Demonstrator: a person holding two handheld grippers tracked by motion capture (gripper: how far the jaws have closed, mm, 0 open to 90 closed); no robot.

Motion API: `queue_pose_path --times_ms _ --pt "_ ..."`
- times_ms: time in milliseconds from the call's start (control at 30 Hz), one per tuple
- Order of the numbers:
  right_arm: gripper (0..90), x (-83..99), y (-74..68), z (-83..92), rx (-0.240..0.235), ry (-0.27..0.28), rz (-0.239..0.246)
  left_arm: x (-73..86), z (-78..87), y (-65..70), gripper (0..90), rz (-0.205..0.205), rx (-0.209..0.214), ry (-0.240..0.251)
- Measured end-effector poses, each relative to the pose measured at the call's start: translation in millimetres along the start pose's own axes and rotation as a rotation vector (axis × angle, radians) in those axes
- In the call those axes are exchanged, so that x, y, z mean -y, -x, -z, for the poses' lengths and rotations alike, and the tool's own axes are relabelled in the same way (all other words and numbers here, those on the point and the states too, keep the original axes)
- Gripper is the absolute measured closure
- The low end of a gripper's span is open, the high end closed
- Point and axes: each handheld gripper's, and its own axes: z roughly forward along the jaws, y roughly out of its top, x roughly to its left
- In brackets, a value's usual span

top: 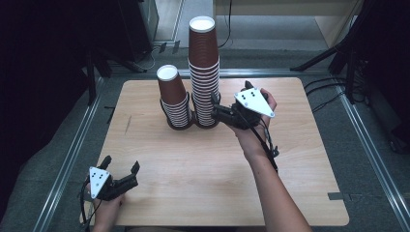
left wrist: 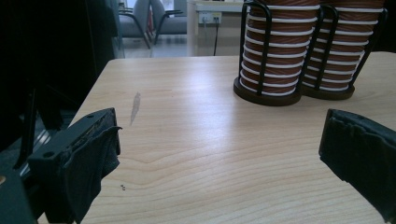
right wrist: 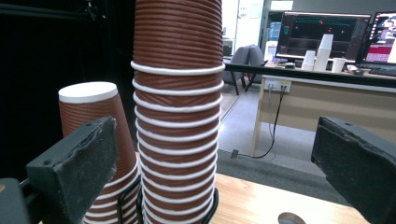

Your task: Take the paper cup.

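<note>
Two stacks of upside-down brown ribbed paper cups with white rims stand in black wire holders at the table's far middle. The tall stack point(top: 203, 72) point(right wrist: 177, 116) point(left wrist: 341, 46) is on the right and the short stack point(top: 173, 96) point(right wrist: 100, 121) point(left wrist: 275, 51) on the left. My right gripper point(top: 214, 107) point(right wrist: 215, 149) hovers just right of the tall stack, level with its lower half, jaws wide apart and touching nothing. My left gripper point(top: 121, 164) point(left wrist: 219, 140) rests near the front left corner, open and with nothing between its jaws.
The wooden table point(top: 217, 169) carries a small grey mark point(left wrist: 135, 107) on its left side. Metal rails run along the floor on both sides. Beyond the table stand a desk with monitors point(right wrist: 322, 35) and white cups point(right wrist: 322, 51), and office chairs point(left wrist: 140, 18).
</note>
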Motion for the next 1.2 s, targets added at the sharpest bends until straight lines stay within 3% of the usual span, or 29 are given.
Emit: queue_pose_path --times_ms 400,600,833,1200 --pt "0.0 -16.4 -11.4 -25.1 0.004 0.002 0.016 -0.1 0.3 -0.4 0.0 0.004 0.003 0.002" --pt "0.0 -23.4 -14.3 -35.2 -0.012 0.004 -0.008 -0.1 0.3 -0.9 0.0 0.007 0.001 0.0" --pt "0.0 -37.1 -23.4 -50.0 -0.031 -0.006 0.004 -0.3 0.3 -1.9 0.0 0.014 0.003 -0.001" --pt "0.0 -46.1 -31.9 -74.3 -0.008 -0.004 0.013 -0.2 0.1 -2.1 0.0 0.02 0.007 0.003"
